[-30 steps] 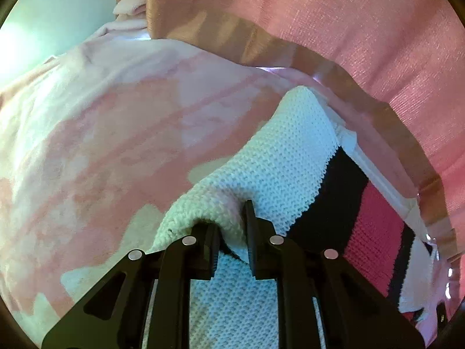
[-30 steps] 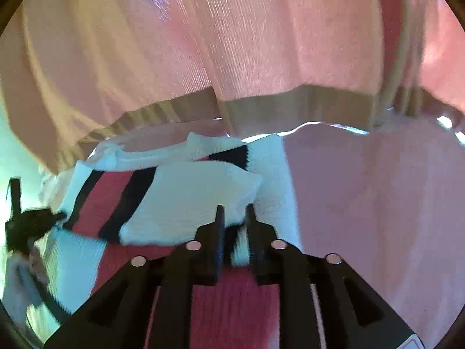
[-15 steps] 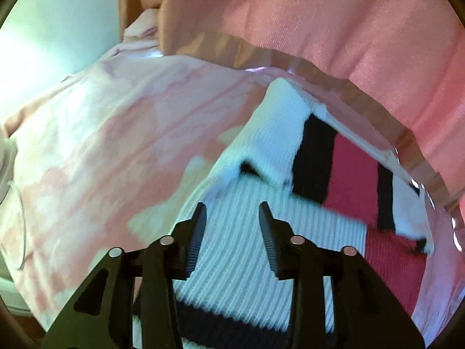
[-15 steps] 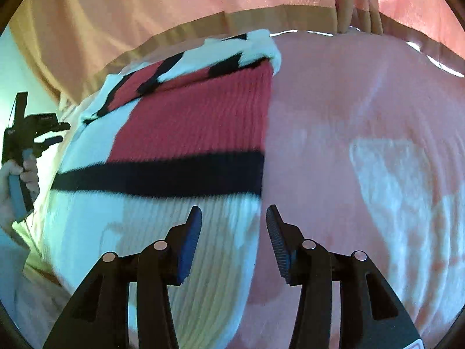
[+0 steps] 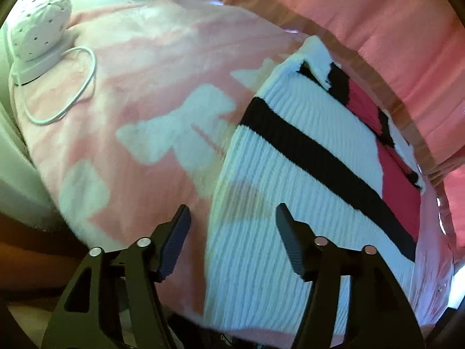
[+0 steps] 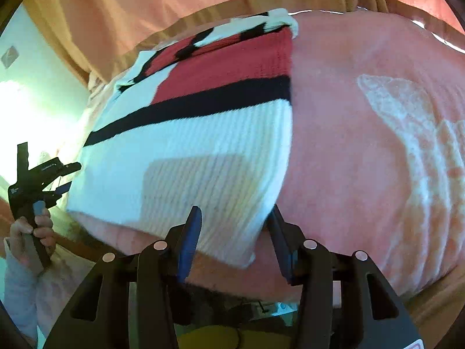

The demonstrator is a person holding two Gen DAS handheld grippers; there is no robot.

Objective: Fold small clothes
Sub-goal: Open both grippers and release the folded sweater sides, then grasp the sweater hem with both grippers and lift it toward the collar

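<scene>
Plainly, from the left wrist, the left gripper [image 5: 232, 226] stands wide and holds nothing, hanging over the sweater's [image 5: 290, 180] near left hem, which lies partly folded on the pink blanket [image 5: 139, 81] of the bed, close to its near edge. The sweater's white ribbed part faces the camera, a black stripe crosses it, and the red part and folded sleeves lie toward the far edge, against the curtain [image 5: 377, 29]. A white lamp [image 5: 40, 37] with a looped cord [image 5: 66, 93] sits on the blanket at the far left corner, well apart from the sweater. From the right wrist, the right gripper [image 6: 234, 232] is likewise wide and empty, its fingers on either side of the sweater's [image 6: 197, 145] near right corner, which I judge lies slightly lifted at the bed's near edge. The left gripper [image 6: 37, 180] shows at far left in the person's hand [image 6: 32, 232]. The next fold probably needs both near corners pinched together and carried to the far edge. The risks, as I judge them: one claw may close on blanket along with knit, dragging the bedding; uneven grips would skew the fold; a thick ribbed hem may slip from a shallow pinch; and the tucked sleeves could spill out if the lift is jerky.
</scene>
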